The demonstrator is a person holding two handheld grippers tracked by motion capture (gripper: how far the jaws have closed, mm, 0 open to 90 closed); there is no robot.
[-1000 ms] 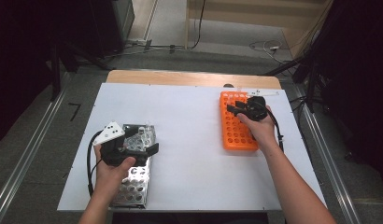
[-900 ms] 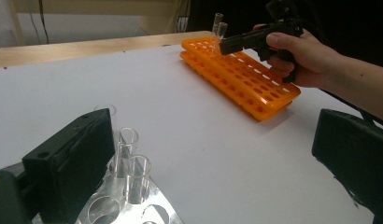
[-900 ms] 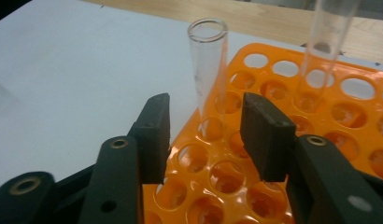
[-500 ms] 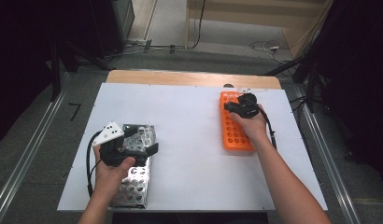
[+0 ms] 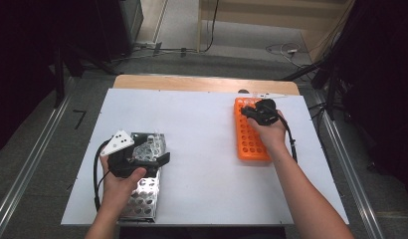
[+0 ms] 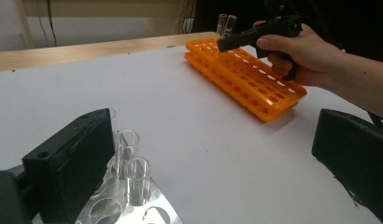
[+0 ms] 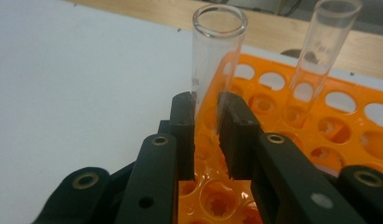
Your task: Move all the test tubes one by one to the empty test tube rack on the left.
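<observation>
Standing between right jaws (upright): tube [image 7: 213,70]

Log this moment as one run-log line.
right gripper: shut on glass tube over orange rack | left gripper: open, by metal rack

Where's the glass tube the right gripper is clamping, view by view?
High view: hidden under the right gripper, at the far end of the orange rack.
Left gripper view: top right, the glass tube stands by a second tube above the rack's far end.
Right gripper view: centre, upright between the black jaws, the second tube to its right.
Shared landmark: the orange rack.
</observation>
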